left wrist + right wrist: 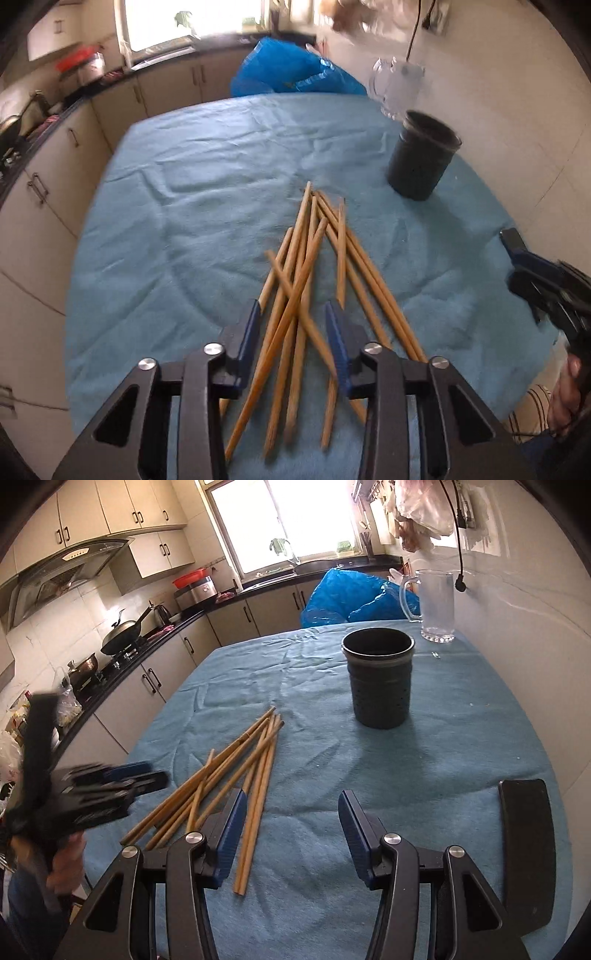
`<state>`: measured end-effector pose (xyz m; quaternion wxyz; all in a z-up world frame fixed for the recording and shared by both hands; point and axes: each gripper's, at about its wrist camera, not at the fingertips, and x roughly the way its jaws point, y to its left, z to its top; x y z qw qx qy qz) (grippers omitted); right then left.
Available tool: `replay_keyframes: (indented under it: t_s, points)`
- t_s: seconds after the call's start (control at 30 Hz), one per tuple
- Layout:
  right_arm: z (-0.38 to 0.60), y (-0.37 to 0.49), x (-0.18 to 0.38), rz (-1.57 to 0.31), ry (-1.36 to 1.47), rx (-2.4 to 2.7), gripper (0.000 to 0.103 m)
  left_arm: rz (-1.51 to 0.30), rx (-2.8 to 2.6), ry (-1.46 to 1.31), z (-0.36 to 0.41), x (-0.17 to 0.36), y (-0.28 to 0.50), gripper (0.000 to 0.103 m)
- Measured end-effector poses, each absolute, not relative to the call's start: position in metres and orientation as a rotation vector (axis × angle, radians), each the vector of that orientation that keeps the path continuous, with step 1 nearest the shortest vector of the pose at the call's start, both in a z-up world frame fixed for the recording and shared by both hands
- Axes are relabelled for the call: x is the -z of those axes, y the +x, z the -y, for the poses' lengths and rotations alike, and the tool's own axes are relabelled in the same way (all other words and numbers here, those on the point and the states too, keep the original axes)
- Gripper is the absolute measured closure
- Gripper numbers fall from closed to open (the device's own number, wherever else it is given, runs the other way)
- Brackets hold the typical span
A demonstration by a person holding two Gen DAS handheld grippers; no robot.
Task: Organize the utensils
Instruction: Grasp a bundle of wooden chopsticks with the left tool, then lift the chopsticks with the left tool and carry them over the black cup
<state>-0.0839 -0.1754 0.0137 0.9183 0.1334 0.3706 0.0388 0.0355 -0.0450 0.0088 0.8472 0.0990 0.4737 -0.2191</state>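
Tan wooden chopsticks (pixel 299 295) — crisscrossed, loosely piled

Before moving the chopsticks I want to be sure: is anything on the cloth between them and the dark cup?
Nothing visible. Between the chopsticks and the cup lies only bare cloth; the jug stands behind the cup.

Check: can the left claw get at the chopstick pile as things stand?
Probably yes. The left claw already straddles several chopsticks of the loose pile, nothing over them. The right claw is off to the side and the dark holder stands well beyond.
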Motion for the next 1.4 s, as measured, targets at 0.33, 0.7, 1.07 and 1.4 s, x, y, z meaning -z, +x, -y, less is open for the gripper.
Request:
replay_keyframes:
  t_s: [0.33,0.7,1.07,1.4]
  points:
    - [0.183,-0.083,-0.007,-0.781,0.277,-0.084,0.047,-1.081,0.479,0.360,0.097,0.023,0.071,0.072]
    - [0.166,-0.030,-0.010,-0.858,0.326,-0.168,0.057,-1.085,0.413,0.236,0.070,0.020,0.087,0.096]
    - [0.137,0.080,0.019,-1.060,0.395,-0.119,0.068,-1.049,0.360,0.103,0.016,0.002,0.089,0.096]
    - [0.137,0.123,0.054,-1.160,0.415,-0.024,0.085,-1.027,0.382,0.066,0.010,-0.003,0.093,0.096]
